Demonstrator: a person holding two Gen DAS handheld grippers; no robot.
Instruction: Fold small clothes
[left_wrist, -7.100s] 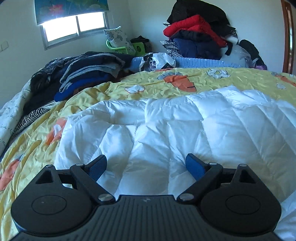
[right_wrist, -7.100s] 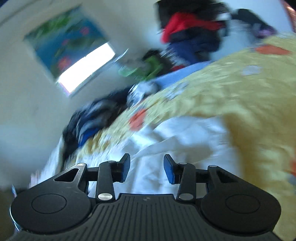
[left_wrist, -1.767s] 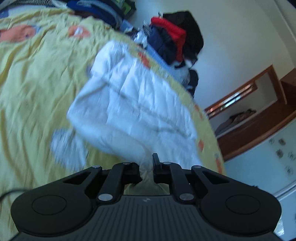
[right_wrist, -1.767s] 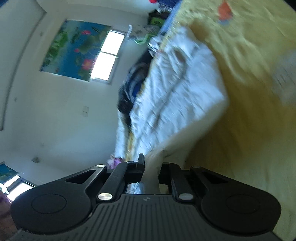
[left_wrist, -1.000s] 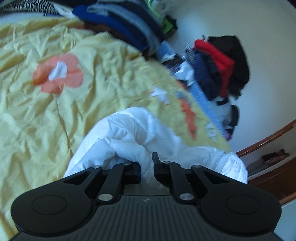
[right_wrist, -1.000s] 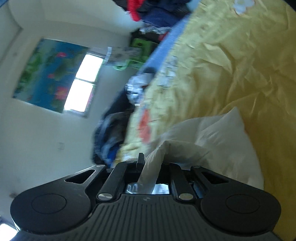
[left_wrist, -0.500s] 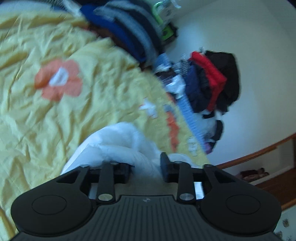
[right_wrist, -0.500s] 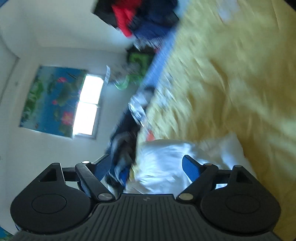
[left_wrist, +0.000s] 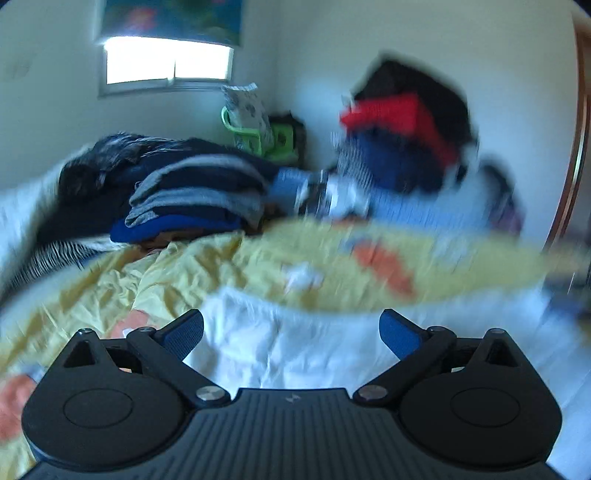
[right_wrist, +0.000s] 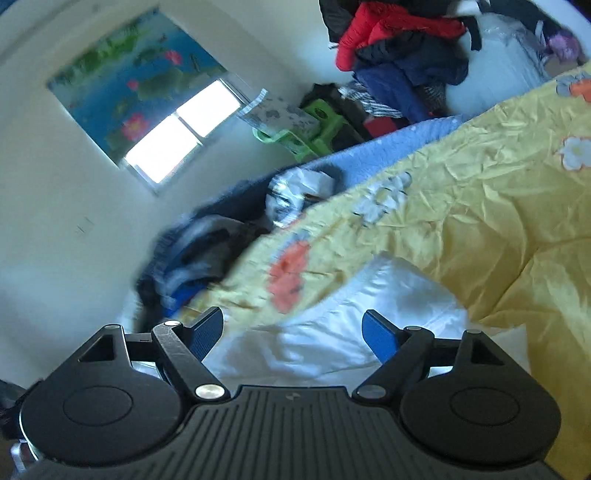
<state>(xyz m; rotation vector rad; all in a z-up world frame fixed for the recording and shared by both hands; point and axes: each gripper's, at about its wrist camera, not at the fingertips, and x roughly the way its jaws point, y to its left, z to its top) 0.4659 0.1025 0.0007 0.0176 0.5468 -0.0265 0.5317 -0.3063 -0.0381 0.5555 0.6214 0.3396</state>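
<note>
Released. A second ago both clamped on folds of the white garment; now neither grips anything.

Bottom of the left wrist view: left claw (left_wrist: 291, 334) with jaws opening to their widest, blue pads (left_wrist: 184, 332) clear of the cloth. Just beyond and below them, white garment (left_wrist: 280, 343) lying loose on the bed, across the lower centre of the frame.

Bottom of the right wrist view: right claw (right_wrist: 293, 334) spread apart, nothing between the pads, the same white garment (right_wrist: 369, 314) bunched low centre, resting on the yellow flowered bedspread (right_wrist: 498, 206).

Middle distance: more bedspread, wrinkled, orange and white flowers. At centre left of the left wrist view, stack of folded dark clothes (left_wrist: 192, 192). Farther back, green stool (left_wrist: 258, 133) by the wall, red and dark pile of clothes (left_wrist: 402, 133) upper right, window (left_wrist: 166, 61) upper left.

Meaning for the task, as a judgement: one fold laid and let go, garment now a smaller doubled bundle; probably another fold or smoothing left. Left view heavily blurred, so exact edges of the fold not readable.
</note>
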